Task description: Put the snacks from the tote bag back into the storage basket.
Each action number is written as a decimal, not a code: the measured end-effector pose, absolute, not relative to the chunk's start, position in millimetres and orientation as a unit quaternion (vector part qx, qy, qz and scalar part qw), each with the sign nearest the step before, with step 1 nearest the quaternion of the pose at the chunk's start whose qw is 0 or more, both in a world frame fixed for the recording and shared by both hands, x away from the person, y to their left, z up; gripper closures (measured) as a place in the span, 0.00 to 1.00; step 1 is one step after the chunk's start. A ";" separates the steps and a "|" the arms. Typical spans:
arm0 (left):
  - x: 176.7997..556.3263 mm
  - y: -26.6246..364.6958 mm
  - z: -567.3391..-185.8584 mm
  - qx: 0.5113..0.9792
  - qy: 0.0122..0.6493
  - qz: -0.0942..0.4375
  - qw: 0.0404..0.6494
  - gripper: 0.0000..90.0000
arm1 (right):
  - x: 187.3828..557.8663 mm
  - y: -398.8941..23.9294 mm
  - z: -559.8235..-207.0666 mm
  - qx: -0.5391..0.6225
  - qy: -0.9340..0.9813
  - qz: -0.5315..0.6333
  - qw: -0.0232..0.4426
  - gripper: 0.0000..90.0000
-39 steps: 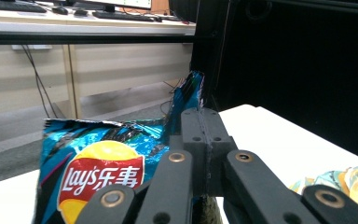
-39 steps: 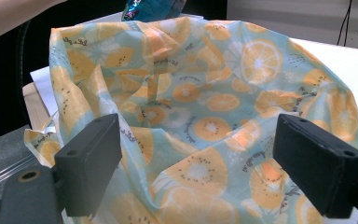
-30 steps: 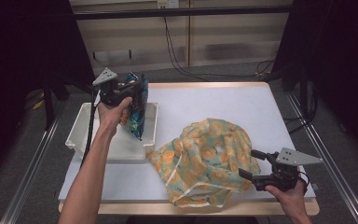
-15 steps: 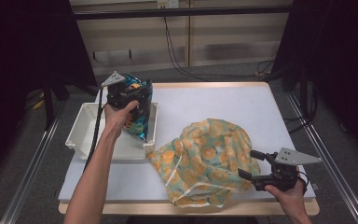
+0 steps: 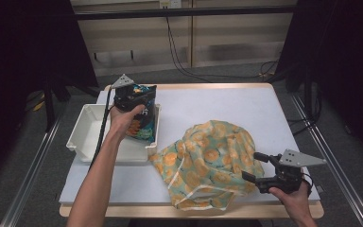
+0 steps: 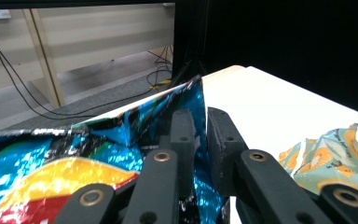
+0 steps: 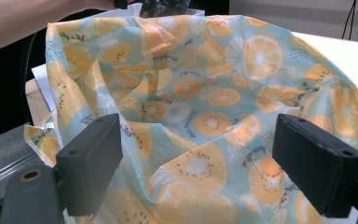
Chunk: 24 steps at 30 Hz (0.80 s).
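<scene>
At the left of the high view a white plastic tray sits on the table, near its left edge. Above the tray's right side the left gripper is held up by the person's left hand, and its jaws are clamped on the top edge of a blue snack bag, which hangs down from them over the tray's right rim. In the left gripper view the two black jaws pinch the crinkled foil of the bag at its upper corner, with blue, yellow and red print spreading to the left. To the right of the tray, on the near half of the table, lies a rumpled cloth bag printed with orange slices on pale green; its left edge comes close to the tray's near right corner. At the far right the right gripper, held low by the person's right hand, points at the cloth bag with its jaws spread apart and nothing between them. The right gripper view shows the cloth bag rising just beyond the parted jaws.
</scene>
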State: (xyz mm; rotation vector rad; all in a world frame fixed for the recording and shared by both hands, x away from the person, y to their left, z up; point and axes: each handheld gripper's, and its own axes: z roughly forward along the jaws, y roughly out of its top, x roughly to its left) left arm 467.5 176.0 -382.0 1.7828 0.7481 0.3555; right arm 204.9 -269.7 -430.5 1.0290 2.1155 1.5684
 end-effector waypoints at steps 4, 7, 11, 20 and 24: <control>469.0 176.1 -383.9 0.757 0.321 0.152 0.549 0.89 | 203.9 -269.3 -429.7 0.360 0.739 0.547 0.159 0.18; 468.8 176.7 -382.7 0.758 0.318 0.152 0.549 0.87 | 204.5 -270.3 -430.3 0.359 0.739 0.547 0.158 0.18; 468.9 179.8 -381.1 0.757 0.318 0.147 0.551 0.77 | 204.4 -270.4 -430.2 0.358 0.740 0.547 0.157 0.18; 445.7 203.2 -363.9 0.748 0.312 0.141 0.568 0.66 | 204.2 -269.0 -429.6 0.356 0.741 0.547 0.157 0.17; 428.5 213.7 -366.7 0.753 0.308 0.139 0.565 0.80 | 203.8 -269.3 -429.3 0.356 0.740 0.547 0.159 0.17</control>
